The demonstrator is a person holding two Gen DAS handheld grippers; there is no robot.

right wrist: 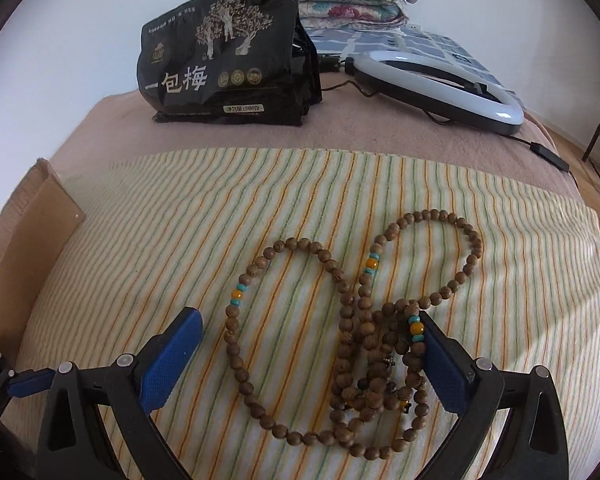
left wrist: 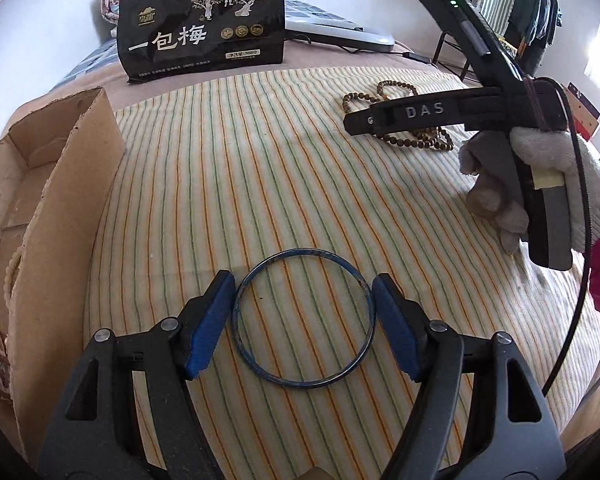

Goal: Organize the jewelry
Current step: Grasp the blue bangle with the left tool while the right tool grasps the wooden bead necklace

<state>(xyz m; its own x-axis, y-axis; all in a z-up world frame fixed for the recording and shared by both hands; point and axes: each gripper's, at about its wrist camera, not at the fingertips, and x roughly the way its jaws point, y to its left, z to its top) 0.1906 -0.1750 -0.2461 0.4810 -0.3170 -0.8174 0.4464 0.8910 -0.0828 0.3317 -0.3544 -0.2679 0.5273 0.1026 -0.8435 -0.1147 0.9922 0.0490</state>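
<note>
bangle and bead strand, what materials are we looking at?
Blue bangle: thin rigid ring with dull, scuffed blue surface; painted metal or plastic, cannot tell which. Bead strand: brown round beads with visible grain, matte, likely wood; a few glossy amber and turquoise accent beads, possibly resin or stone.

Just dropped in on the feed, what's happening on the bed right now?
A person is sorting jewelry on a striped cloth with two handheld grippers. The left gripper is open, its blue pads on either side of a blue bangle lying flat, not yet squeezed. The right gripper is open over a tangled string of wooden beads. A cardboard box sits at the left, with some pieces apparently already inside.
</note>
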